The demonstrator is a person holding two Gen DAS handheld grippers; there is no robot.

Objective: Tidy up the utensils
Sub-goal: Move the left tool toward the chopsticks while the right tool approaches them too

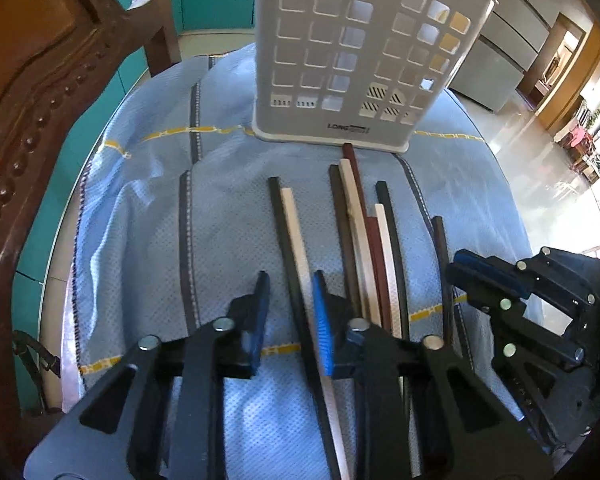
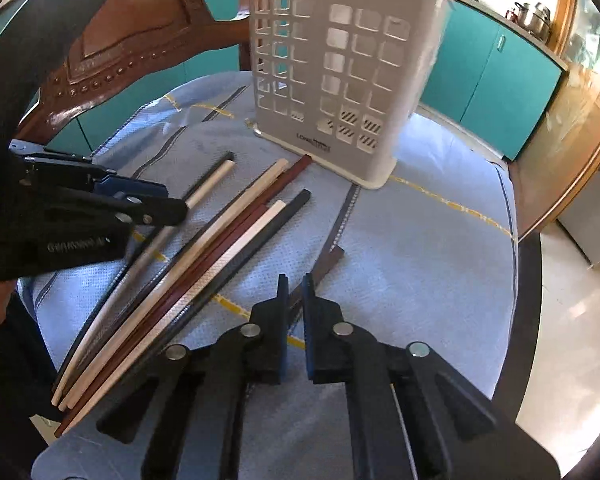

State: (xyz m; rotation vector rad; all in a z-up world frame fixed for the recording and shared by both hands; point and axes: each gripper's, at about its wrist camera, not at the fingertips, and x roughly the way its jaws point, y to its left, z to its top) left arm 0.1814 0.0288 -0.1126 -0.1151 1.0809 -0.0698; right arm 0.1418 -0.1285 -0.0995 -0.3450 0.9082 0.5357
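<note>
The chopsticks (image 2: 204,264) lie fanned on the blue cloth (image 2: 420,240) before the empty white caddy (image 2: 340,80), so the left gripper (image 1: 290,304), jaws wide, straddles the leftmost pair while the right gripper (image 2: 295,300) narrows around (apparently not yet pinching) the lone brown stick (image 2: 320,268).

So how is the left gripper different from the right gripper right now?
The left gripper has its jaws wide apart around a black and a cream chopstick; the right gripper has its jaws nearly together around one brown chopstick. The left works at the left pair, the right at the lone stick on the right. Both are black with blue pads, low over the blue cloth.
</note>
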